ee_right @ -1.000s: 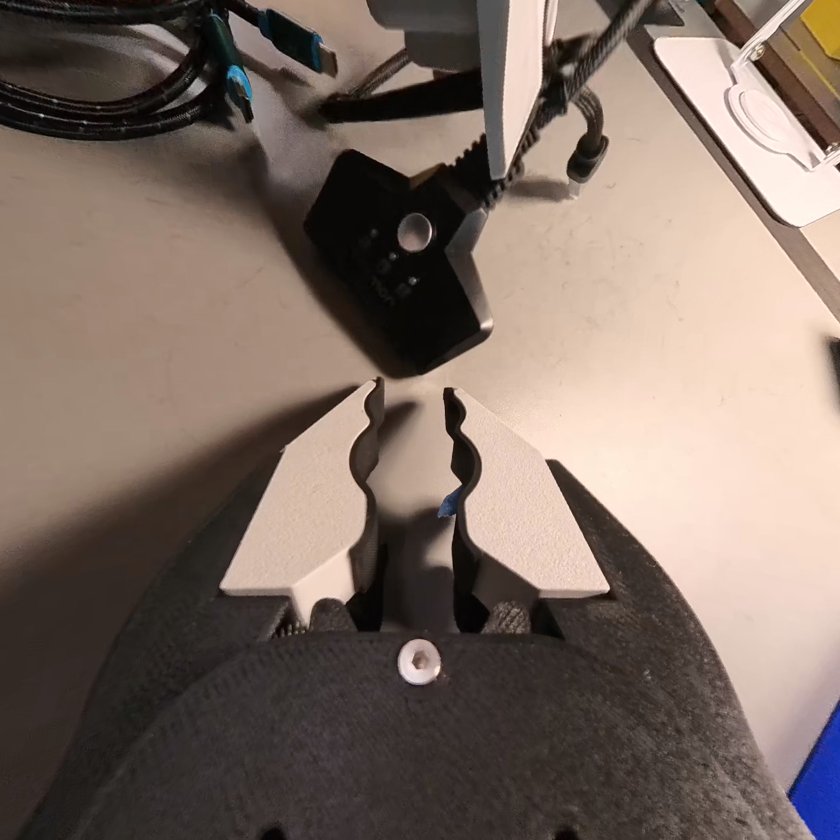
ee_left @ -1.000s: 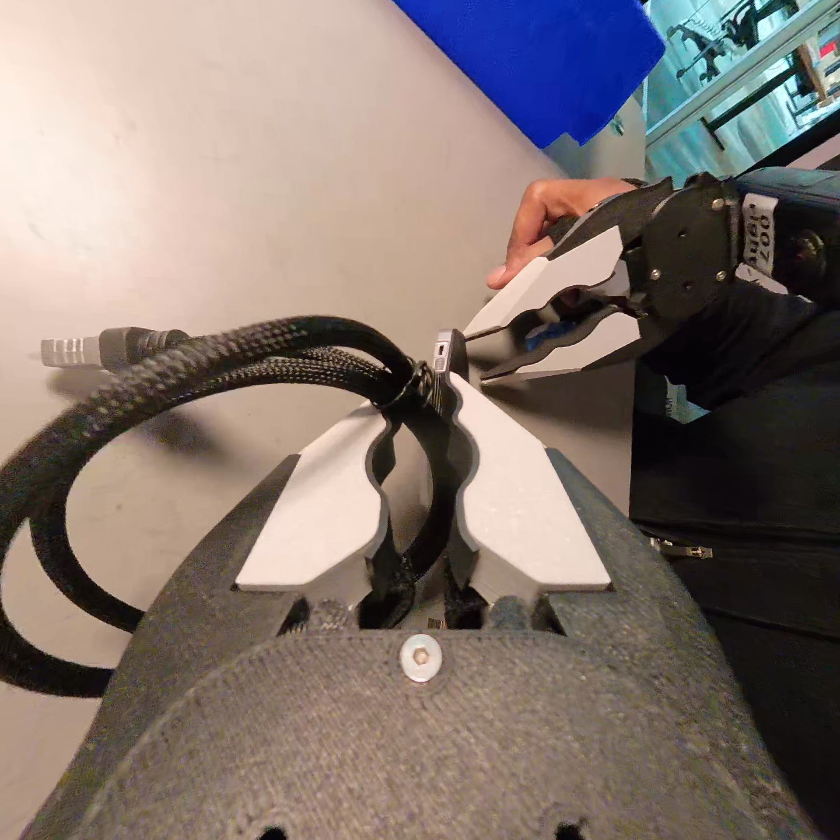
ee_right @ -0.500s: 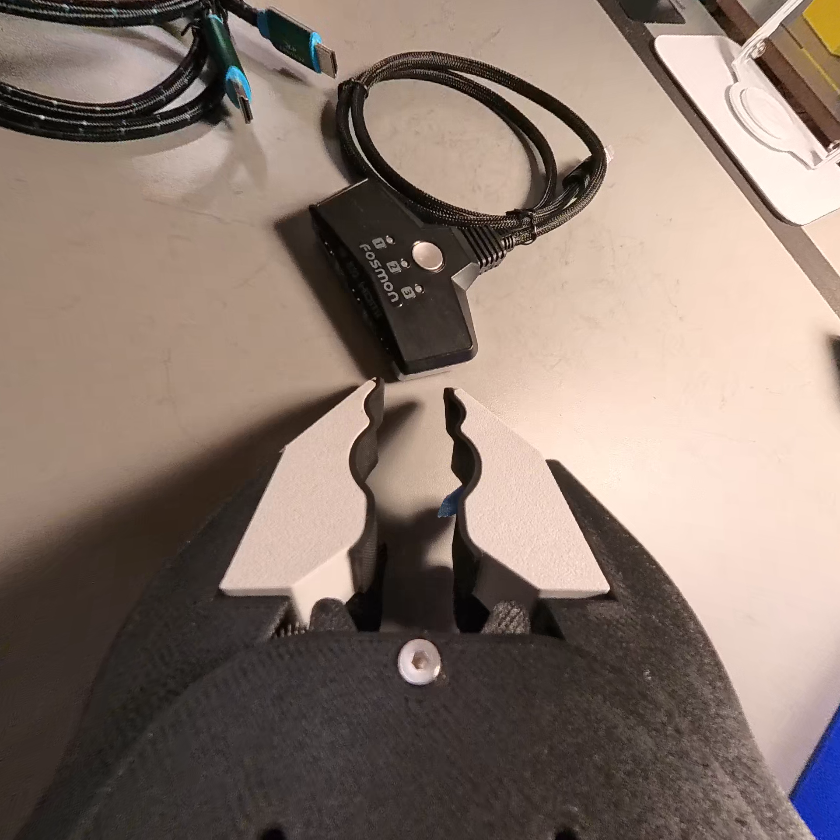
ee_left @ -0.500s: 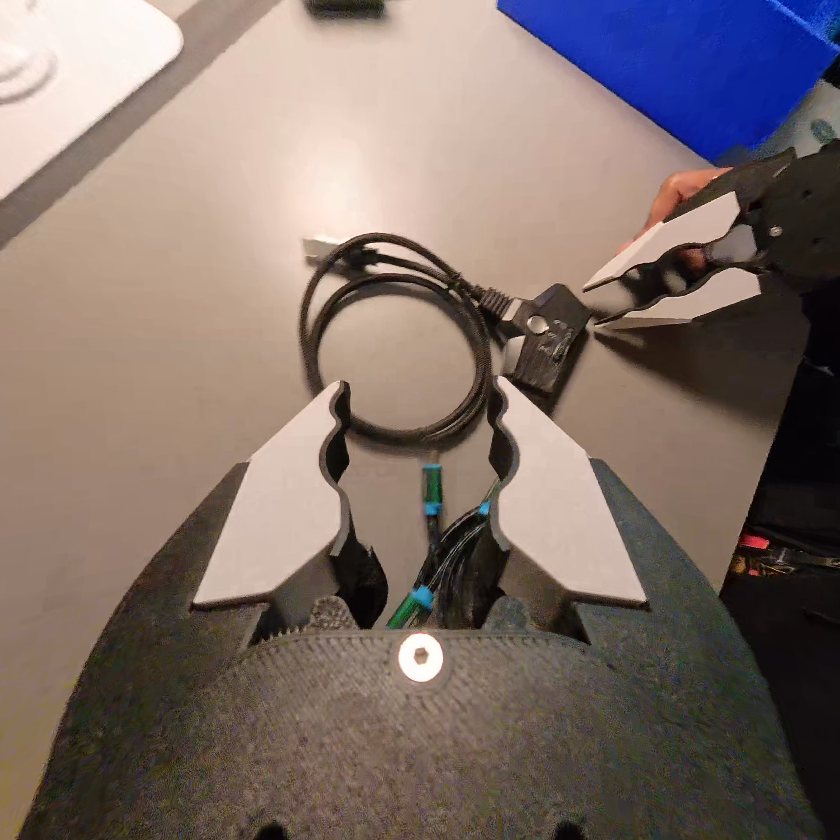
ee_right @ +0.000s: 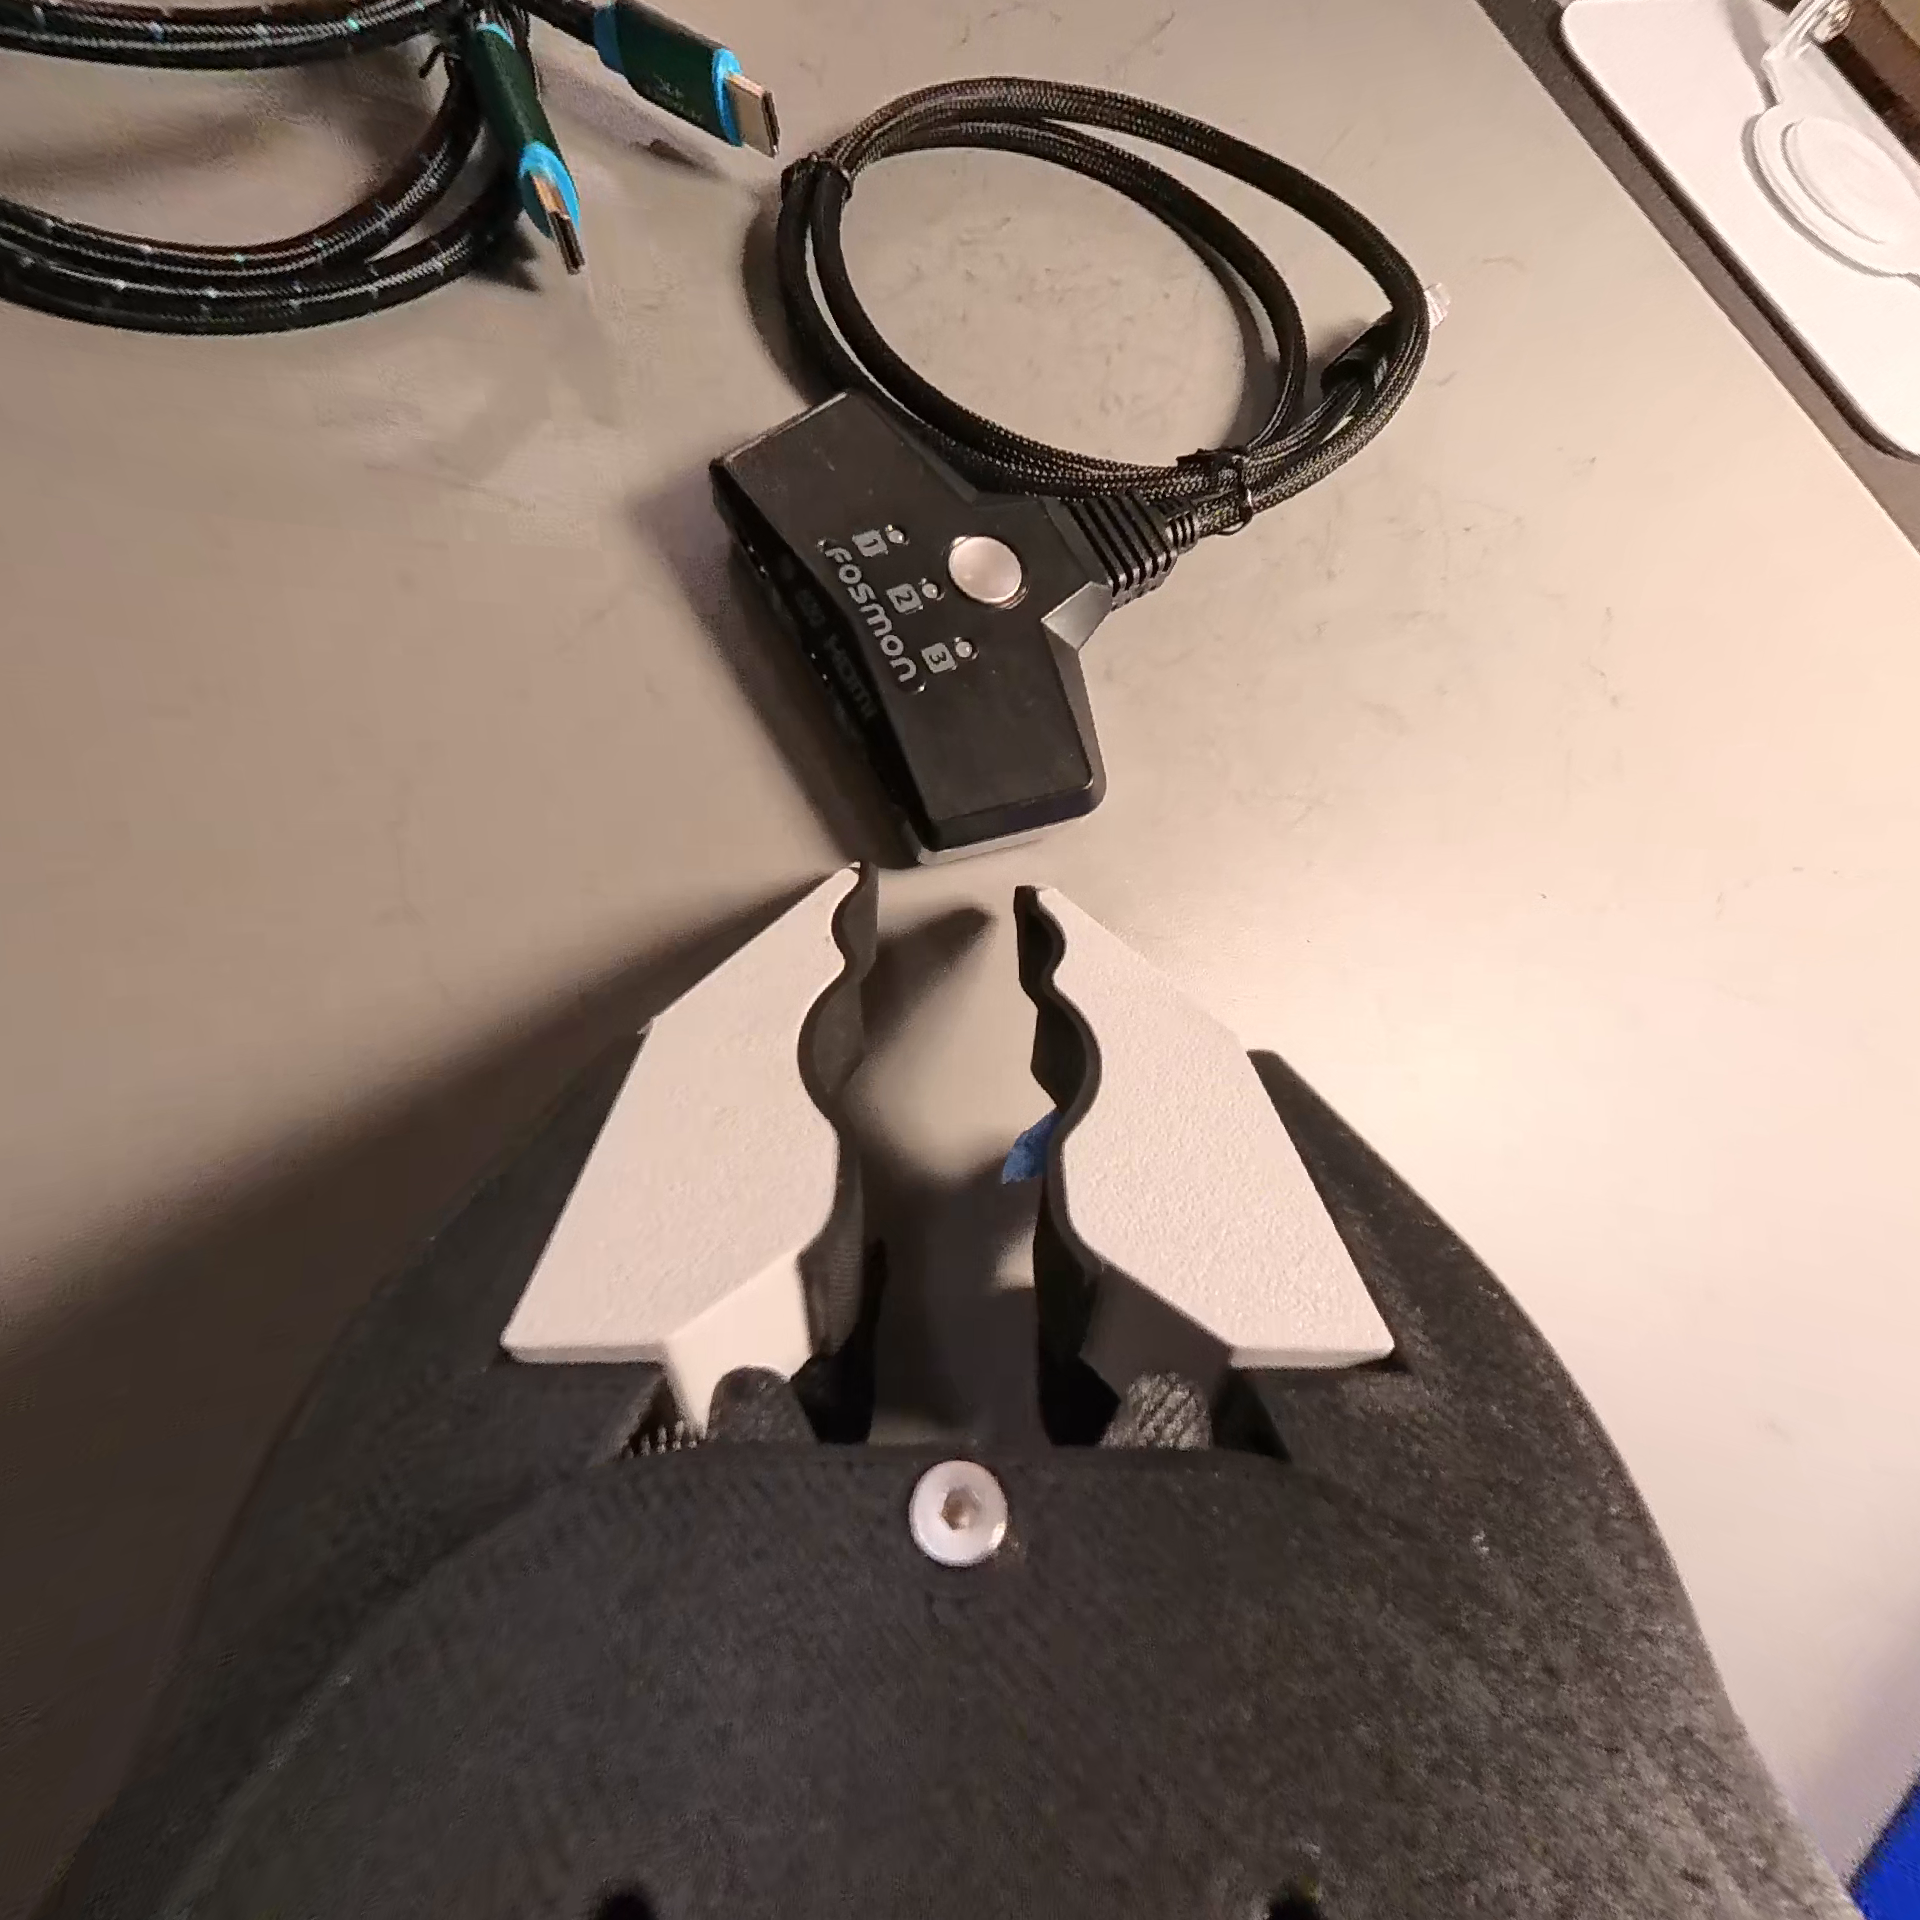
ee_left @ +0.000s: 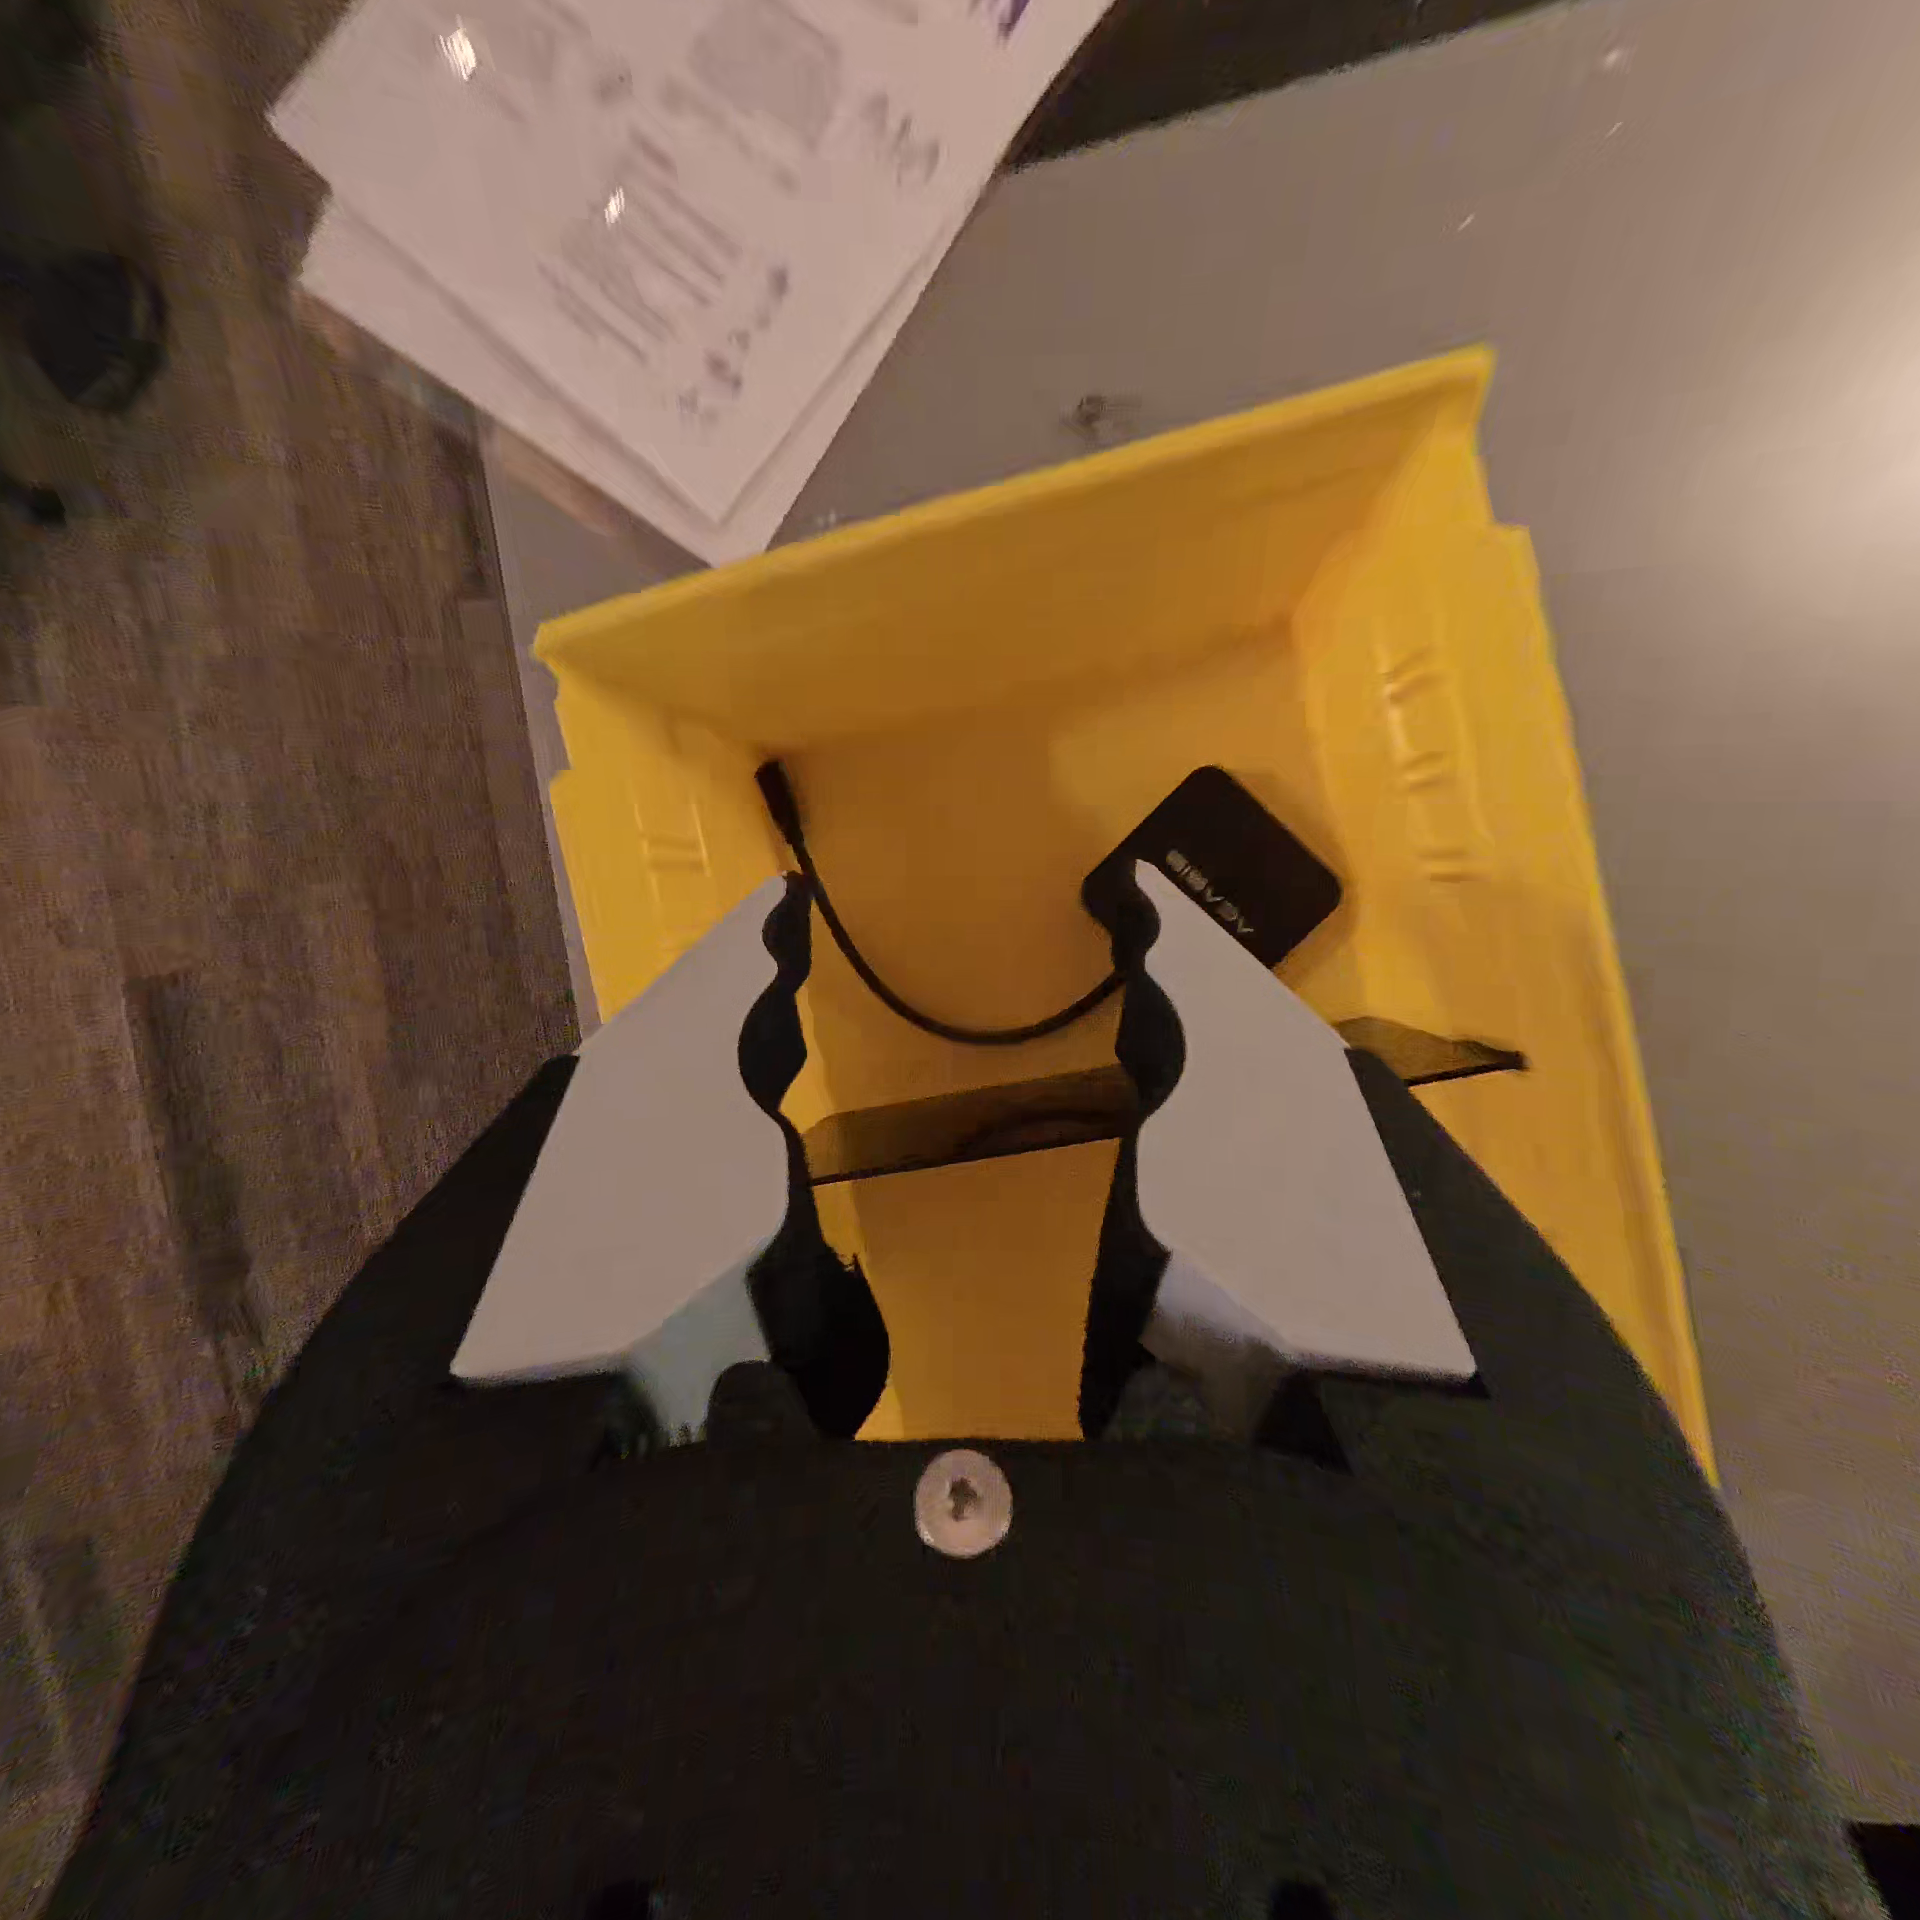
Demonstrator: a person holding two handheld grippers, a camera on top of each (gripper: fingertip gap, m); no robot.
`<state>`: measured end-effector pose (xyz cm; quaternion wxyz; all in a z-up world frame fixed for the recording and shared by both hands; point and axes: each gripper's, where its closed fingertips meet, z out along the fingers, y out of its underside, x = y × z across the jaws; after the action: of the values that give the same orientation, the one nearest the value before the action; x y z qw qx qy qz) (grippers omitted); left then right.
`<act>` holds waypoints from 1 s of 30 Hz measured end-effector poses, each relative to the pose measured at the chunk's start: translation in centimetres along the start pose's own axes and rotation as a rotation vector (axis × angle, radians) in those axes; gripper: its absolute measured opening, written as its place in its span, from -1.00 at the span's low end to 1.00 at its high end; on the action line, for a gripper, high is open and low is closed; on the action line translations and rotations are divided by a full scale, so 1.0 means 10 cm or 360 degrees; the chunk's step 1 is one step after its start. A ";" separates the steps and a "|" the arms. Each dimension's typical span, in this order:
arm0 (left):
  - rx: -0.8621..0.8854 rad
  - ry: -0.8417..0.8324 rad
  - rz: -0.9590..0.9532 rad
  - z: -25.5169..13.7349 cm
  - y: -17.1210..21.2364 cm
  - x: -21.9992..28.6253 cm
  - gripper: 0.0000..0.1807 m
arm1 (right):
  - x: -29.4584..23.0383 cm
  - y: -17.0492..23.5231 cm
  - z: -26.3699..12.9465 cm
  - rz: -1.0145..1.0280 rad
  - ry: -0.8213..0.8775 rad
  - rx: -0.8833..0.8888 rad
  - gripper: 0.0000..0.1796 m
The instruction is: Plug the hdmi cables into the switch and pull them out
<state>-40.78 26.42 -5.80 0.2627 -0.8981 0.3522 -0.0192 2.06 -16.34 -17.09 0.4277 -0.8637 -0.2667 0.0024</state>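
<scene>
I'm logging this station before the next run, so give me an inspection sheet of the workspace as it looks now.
Surface: grey table, bare around the switch.
Job's things: black switch lying flat, nothing visibly plugged in; HDMI plugs lie loose beyond it.
Clutter: yellow bin holding a small black device with a thin lead; white sheet; white pad.
Grippers: left gripper open over the bin; right gripper open, just short of the switch.
Cables: switch's braided lead coiled, tied.
Surroundings: wood-look floor.
</scene>
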 end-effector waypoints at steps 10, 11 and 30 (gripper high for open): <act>-0.0781 -0.0112 0.0013 0.92 0.50 -0.38 -0.56 | 0.01 0.01 0.01 0.0024 -0.0008 -0.0013 -0.68; -0.0801 -0.0099 -0.0001 0.96 0.52 -0.38 -0.56 | 0.01 0.01 0.01 0.0027 -0.0011 -0.0014 -0.68; -0.0845 0.0566 0.0895 0.85 0.63 0.75 -0.05 | -0.02 0.02 0.02 0.0106 -0.0111 -0.0033 -0.68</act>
<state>-37.17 21.64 -17.29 -0.0476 -0.7863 0.6159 -0.0099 1.96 -16.41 -17.42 0.4088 -0.8759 -0.2525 0.0439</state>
